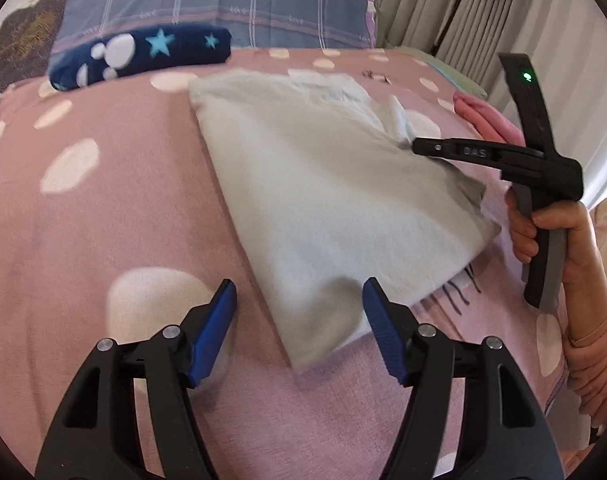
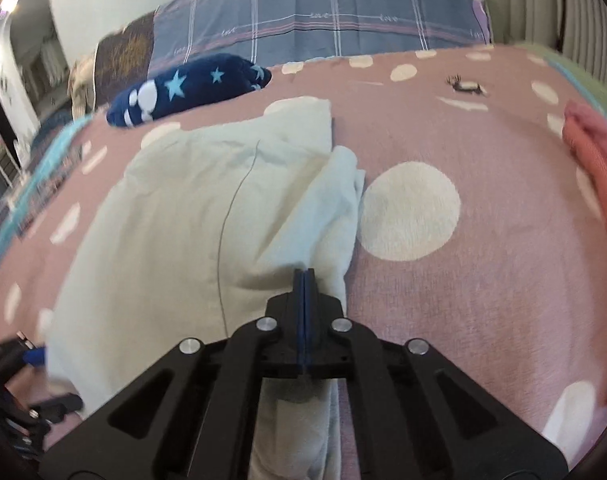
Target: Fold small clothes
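The white cloth (image 1: 323, 184) lies folded in the middle of the pink bed (image 1: 103, 220). The left gripper (image 1: 299, 320) has jaws apart at six o'clock. The right gripper (image 2: 304, 280) has jaws together over the cloth's edge.

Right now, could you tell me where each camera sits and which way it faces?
Left wrist: on the left gripper, looking down past its open blue fingers at the white garment on the pink dotted blanket; the right gripper and its hand show.
Right wrist: on the right gripper, fingers shut at the garment's edge, facing the plaid pillow.
Shared: the garment, blanket, starred navy cloth and pillow.
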`<state>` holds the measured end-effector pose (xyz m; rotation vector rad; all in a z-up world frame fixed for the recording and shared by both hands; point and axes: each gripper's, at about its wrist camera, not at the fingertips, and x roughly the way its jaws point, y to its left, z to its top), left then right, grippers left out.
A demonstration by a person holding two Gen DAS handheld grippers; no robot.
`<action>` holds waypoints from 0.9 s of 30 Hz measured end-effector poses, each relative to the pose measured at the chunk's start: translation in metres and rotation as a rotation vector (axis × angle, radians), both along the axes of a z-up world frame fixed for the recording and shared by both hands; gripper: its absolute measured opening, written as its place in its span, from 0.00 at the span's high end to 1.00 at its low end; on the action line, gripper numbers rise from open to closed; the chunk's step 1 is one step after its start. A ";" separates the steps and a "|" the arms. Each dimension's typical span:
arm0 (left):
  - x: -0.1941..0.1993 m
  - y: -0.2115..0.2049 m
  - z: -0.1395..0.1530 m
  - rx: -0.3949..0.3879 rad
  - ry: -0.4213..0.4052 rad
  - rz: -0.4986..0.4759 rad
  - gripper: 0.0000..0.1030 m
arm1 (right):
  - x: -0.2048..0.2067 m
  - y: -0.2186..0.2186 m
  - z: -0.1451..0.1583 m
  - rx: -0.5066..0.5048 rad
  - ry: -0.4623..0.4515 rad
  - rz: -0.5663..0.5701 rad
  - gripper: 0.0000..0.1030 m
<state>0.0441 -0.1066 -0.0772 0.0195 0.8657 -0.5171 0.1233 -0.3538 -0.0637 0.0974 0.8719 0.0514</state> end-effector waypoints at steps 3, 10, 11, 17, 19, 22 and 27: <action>0.009 0.012 0.018 0.018 -0.064 0.026 0.35 | -0.005 -0.002 0.020 0.011 -0.071 -0.006 1.00; 0.077 0.032 0.023 -0.052 0.025 0.115 0.36 | 0.031 0.004 0.057 0.084 -0.146 0.071 0.93; 0.086 0.035 0.020 -0.067 0.049 0.130 0.36 | 0.041 0.006 0.056 0.098 -0.119 0.077 0.87; 0.109 0.037 -0.005 -0.196 0.150 0.119 0.36 | 0.092 0.062 0.059 0.095 -0.055 0.224 0.69; 0.103 0.035 -0.009 -0.238 0.132 0.089 0.36 | 0.109 0.089 0.056 0.072 -0.020 0.308 0.61; 0.092 0.028 -0.015 -0.265 0.115 0.039 0.36 | 0.130 0.131 0.045 -0.042 0.013 0.369 0.61; 0.089 0.027 -0.016 -0.281 0.108 0.021 0.36 | 0.150 0.175 0.025 -0.087 0.095 0.452 0.53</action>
